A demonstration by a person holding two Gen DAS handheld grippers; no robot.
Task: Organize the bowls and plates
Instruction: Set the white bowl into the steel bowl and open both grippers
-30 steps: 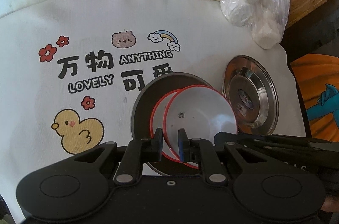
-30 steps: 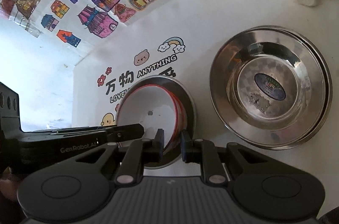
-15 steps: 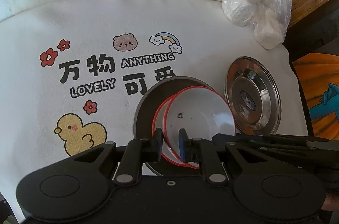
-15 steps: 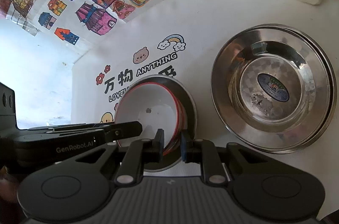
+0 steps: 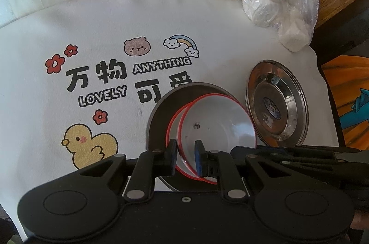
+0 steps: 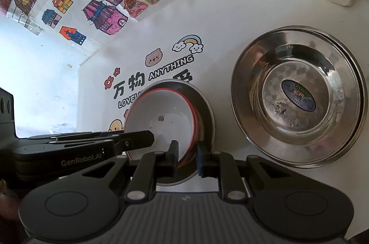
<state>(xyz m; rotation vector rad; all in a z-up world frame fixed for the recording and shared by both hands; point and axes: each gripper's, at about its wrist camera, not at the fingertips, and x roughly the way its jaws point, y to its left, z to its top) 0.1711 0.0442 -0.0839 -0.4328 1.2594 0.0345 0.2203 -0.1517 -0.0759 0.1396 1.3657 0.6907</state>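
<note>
Two grippers clamped the red-rimmed white bowls point(image 5: 216, 121): left gripper point(image 5: 186, 157) on the near-left rim, right gripper point(image 6: 188, 159) on the near-right rim.

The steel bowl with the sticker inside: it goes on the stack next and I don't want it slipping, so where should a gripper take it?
Grip the steel bowl by its broad flared rim, at the near edge toward the gripper, coming down from above with one finger inside and one outside. It sits upright and open on the tablecloth, so the rim is the only thin, exposed part; the wall looks too smooth and wide.
</note>
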